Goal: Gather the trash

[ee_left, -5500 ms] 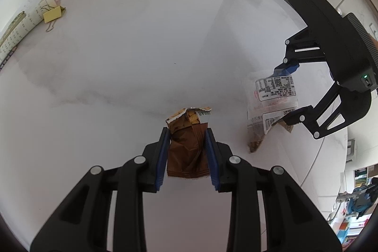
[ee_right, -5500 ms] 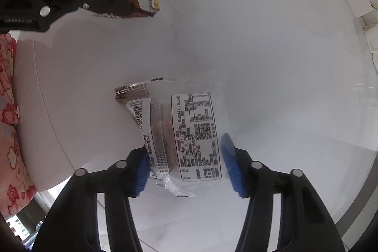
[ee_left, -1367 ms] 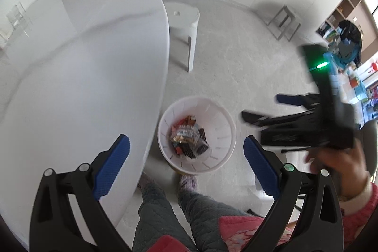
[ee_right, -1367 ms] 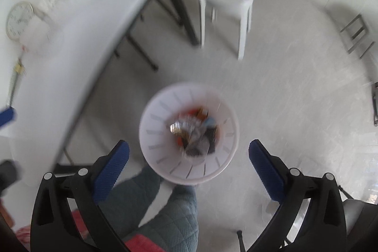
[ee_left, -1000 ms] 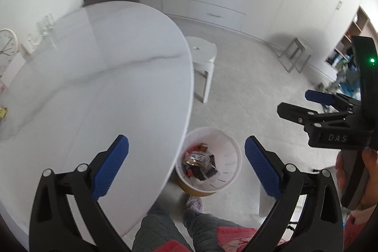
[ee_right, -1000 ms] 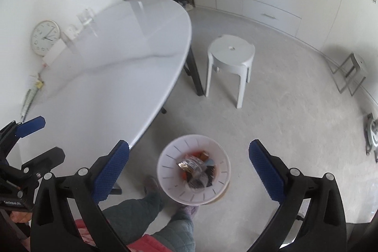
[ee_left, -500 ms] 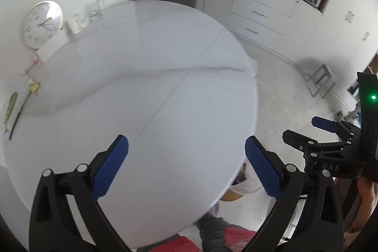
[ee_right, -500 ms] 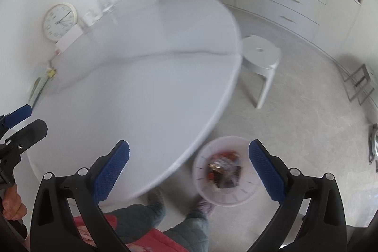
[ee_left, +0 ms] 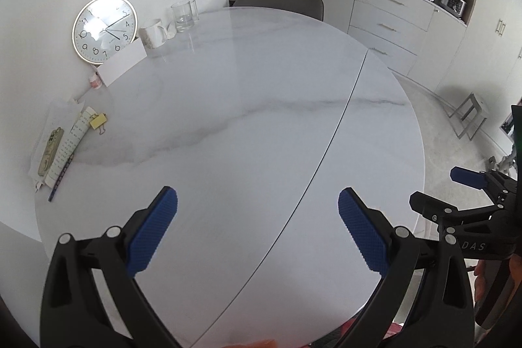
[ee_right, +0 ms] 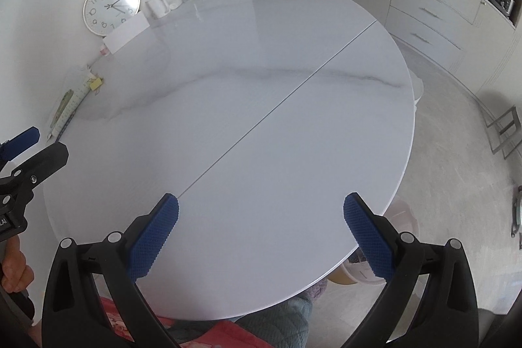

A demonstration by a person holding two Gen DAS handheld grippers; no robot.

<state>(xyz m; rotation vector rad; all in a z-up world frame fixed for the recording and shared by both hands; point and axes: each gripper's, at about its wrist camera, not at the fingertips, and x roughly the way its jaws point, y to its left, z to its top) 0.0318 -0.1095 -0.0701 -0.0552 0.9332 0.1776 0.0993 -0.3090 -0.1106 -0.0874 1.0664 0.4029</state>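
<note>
A: Above the round white marble-look table [ee_left: 248, 126], both tools hang with nothing in them. The left gripper [ee_left: 257, 224] has its blue ridged pads [ee_left: 153, 227] spread wide, and the right gripper [ee_right: 261, 227] is just as wide, empty air between its jaws.

B: So where is the trash?

A: None shows on the tabletop in either view. The white slatted plastic waste bin [ee_right: 403, 217] stands on the floor, mostly hidden under the table's near right edge, beside the person's grey quilted trouser leg [ee_right: 277, 318]. I cannot see into it from here.

B: And the things along the wall?

A: A round white wall clock [ee_left: 104, 28] leaning there, a white ceramic mug [ee_left: 153, 33], a clear glass tumbler [ee_left: 183, 17], a white card [ee_left: 122, 64], and a strip of papers with a yellow binder clip [ee_left: 98, 121]. They look like belongings, pushed back out of the way, not rubbish.

B: Why hold both tools high and wide?

A: My guess is a survey: from this height the whole surface shows, and wide jaws are ready should any scrap turn up. The job looks close to done.
</note>
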